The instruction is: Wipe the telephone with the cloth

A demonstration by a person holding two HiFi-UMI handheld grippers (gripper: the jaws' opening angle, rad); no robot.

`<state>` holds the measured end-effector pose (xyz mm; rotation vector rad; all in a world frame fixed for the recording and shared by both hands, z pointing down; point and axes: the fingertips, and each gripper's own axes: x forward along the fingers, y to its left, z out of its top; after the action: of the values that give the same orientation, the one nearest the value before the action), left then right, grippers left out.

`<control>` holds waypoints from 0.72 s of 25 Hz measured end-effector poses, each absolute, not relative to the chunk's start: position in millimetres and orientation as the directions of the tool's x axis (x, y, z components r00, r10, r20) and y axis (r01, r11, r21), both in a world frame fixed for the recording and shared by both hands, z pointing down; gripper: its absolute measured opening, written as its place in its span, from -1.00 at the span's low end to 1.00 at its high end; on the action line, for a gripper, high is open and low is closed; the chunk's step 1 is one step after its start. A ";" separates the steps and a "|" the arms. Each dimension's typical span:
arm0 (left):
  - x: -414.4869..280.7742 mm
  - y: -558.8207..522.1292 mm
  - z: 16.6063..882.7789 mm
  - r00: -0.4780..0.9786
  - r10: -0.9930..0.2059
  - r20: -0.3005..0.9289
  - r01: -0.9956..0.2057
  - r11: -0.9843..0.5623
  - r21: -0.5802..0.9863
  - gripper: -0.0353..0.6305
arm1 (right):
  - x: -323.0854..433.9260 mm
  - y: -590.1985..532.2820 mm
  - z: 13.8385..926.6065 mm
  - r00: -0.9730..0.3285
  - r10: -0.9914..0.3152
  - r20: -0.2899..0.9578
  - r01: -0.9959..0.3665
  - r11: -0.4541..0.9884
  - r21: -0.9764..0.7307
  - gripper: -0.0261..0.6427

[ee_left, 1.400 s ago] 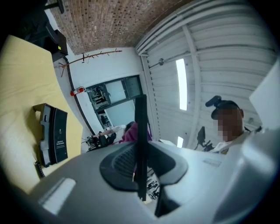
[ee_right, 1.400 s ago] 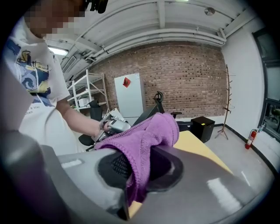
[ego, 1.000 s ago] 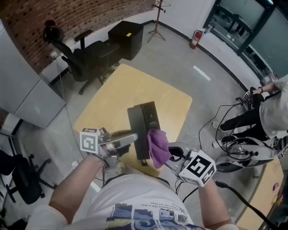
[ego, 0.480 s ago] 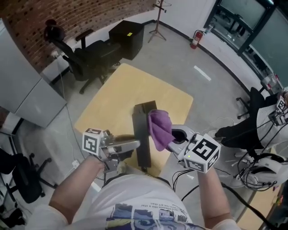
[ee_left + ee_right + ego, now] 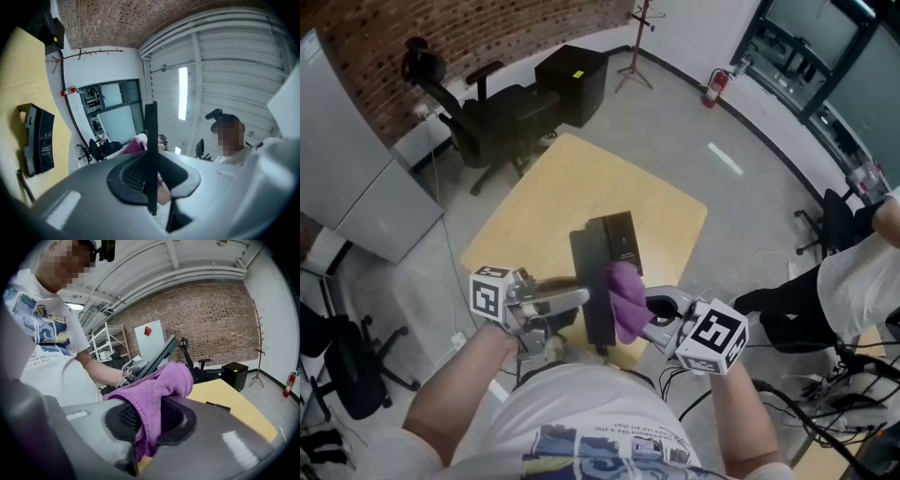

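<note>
Telephone (image 5: pixel 621 242) lies on the bench (image 5: pixel 544 197), far of both claws. Your left claw (image 5: pixel 578 297) grips a thin black panel (image 5: pixel 592 281). Your right claw (image 5: pixel 649 314), clamping the cloth (image 5: pixel 623 298), has drawn back near along the panel, so wiping appears under way.

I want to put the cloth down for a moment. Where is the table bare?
The table is bare beyond and left of the telephone, toward the office chair, and in a narrower strip on its right. The near edge is crowded: left gripper holding a dark slab, right gripper with the cloth.
</note>
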<state>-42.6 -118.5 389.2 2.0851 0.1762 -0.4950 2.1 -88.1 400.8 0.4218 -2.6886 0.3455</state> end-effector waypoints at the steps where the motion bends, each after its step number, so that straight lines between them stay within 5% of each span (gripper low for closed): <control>1: -44.1 -118.6 389.1 0.908 -0.071 -0.414 0.314 -0.539 0.781 -0.66 | 2.0 -83.7 403.2 -0.877 -0.232 0.421 -0.333 0.925 -0.181 -0.79; 8: -48.2 -115.4 389.0 0.905 -0.065 -0.420 0.325 -0.533 0.782 -0.67 | 7.9 -57.8 416.2 -0.875 -0.168 0.455 -0.282 0.939 -0.197 -0.79; 18: -37.8 -99.9 384.0 0.896 0.025 -0.444 0.394 -0.506 0.767 -0.66 | 6.0 -123.8 373.8 -0.861 -0.373 0.346 -0.430 0.897 -0.101 -0.79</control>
<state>-37.8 -99.9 384.0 2.0637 0.3018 -0.4681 6.0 -123.8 373.8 0.5964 -2.7430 0.2502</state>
